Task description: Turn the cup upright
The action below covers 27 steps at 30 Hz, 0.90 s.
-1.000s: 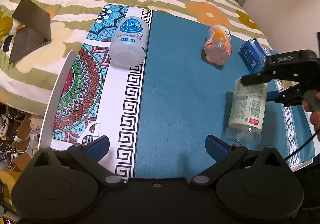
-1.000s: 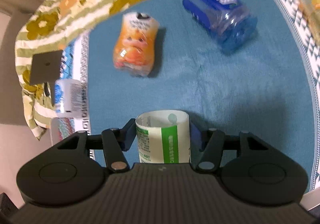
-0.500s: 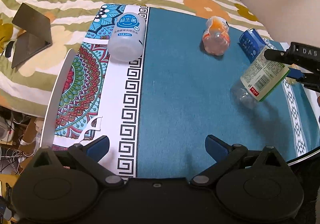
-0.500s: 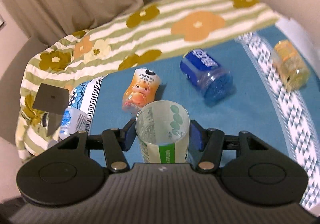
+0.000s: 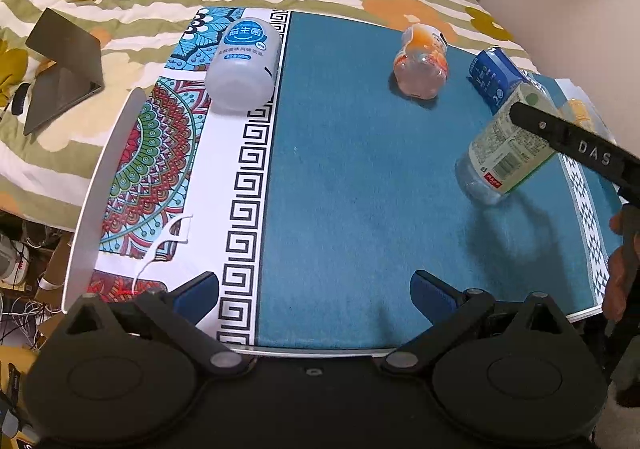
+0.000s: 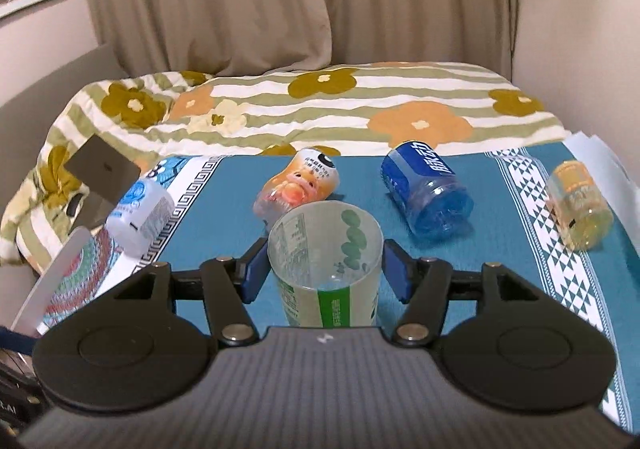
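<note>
My right gripper (image 6: 325,268) is shut on a clear cup with a green and white label (image 6: 325,269). The cup's open mouth faces the camera. In the left wrist view the same cup (image 5: 505,147) hangs tilted above the blue mat (image 5: 360,189), held by the right gripper (image 5: 560,133). My left gripper (image 5: 316,285) is open and empty over the near edge of the mat.
Lying on the mat are a white bottle cup (image 5: 244,65), an orange one (image 5: 420,63), a blue one (image 5: 496,77) and a yellow one (image 6: 578,205). A floral bedspread (image 6: 320,105) lies behind. A tablet (image 5: 60,69) sits at the left.
The right gripper has lifted the green-labelled cup off the mat and tilted it up from lying flat. The left gripper has stayed almost still.
</note>
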{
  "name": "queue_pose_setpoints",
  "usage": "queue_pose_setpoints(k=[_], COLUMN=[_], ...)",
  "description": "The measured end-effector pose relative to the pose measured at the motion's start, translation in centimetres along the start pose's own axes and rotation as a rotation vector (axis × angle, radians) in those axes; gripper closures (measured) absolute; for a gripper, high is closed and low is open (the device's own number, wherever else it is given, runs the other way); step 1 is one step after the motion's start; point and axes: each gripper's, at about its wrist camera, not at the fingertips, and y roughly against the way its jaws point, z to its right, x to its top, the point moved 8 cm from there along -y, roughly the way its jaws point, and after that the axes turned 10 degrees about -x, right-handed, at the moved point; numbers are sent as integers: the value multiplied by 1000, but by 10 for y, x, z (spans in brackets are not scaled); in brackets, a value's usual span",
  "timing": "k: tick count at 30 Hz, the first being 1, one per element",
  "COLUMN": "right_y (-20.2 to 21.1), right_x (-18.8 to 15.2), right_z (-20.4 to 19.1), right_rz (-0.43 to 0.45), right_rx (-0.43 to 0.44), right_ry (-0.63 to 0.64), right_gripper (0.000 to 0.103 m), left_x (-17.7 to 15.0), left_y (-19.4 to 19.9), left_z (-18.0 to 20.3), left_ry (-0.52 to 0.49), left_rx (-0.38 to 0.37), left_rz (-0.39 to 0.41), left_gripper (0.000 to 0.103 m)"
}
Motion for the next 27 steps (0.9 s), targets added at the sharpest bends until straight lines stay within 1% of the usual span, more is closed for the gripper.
queue_pose_setpoints(k=[5, 11, 13, 16, 19, 23, 27], right_y=[2, 2, 2, 4, 4, 3, 17], right_x=[-7, -8, -8, -8, -8, -8, -2], right_z=[-3, -4, -4, -5, -5, -1, 6], right_rz=[2, 1, -3, 0, -10, -59, -89], right_rx=[6, 7, 7, -4, -4, -12, -5], right_ry=[8, 9, 8, 12, 11, 2, -2], right_gripper=[25, 24, 20, 1, 0, 0, 0], left_x=[-4, -6, -6, -6, -6, -2, 5], left_y=[1, 4, 5, 5, 6, 12, 23], left_z=[3, 2, 1, 0, 1, 7, 18], left_ry=[5, 22, 24, 31, 33, 20, 5], left_rx=[-1, 7, 10, 13, 18, 27, 26], left_rz=[2, 8, 10, 13, 13, 21, 48], left_gripper=[0, 0, 0, 0, 0, 0, 0])
